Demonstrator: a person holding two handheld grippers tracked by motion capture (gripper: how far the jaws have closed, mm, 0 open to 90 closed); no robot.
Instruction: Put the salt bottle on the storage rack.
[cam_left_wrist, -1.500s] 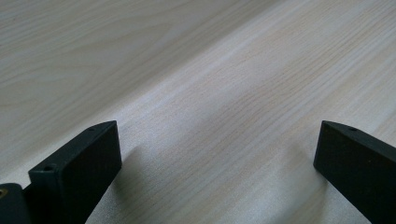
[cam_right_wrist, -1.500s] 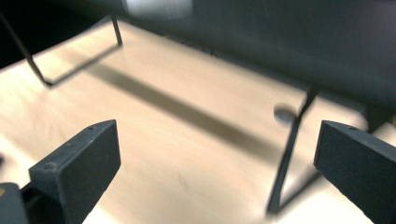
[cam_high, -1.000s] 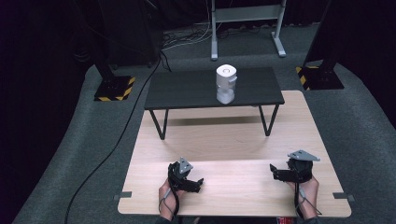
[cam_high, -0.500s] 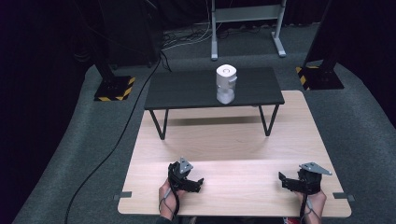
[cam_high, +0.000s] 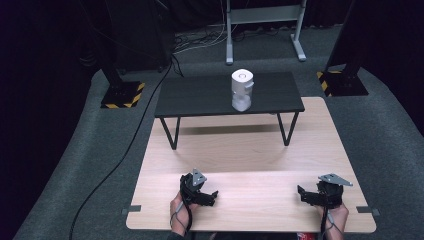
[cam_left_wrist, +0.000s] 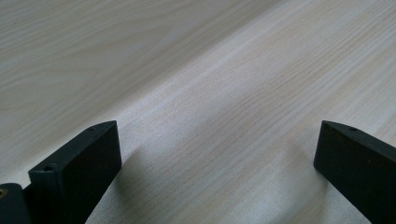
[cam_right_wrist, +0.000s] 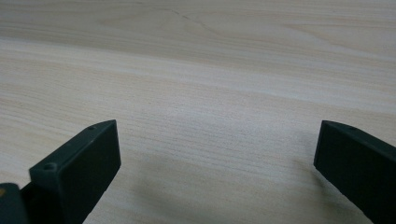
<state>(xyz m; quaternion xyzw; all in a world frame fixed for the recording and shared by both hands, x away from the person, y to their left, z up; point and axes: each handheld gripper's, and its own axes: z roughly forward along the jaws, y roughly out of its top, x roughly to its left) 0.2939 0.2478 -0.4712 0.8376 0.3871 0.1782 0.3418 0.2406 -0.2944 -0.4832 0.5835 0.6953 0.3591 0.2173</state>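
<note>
Both grippers down low at the near edge of the desk, jaws spread wide, nothing in either one.

The left gripper (cam_high: 212, 196) sits by the near edge, left of centre; along its own view (cam_left_wrist: 217, 154) the two black jaws stand far apart with bare pale wood between them, gripping nothing. The right gripper (cam_high: 302, 194) is over by the near right corner, and its view (cam_right_wrist: 217, 154) reads the same: jaws wide, only wood grain in the gap, each jaw's shadow on the surface. The two are well apart, jaw tips pointing inward toward each other. The white cylinder (cam_high: 242, 90) stands upright on the black side table (cam_high: 200, 97) across the far edge of the desk (cam_high: 250, 155), well away from both grippers.
</note>
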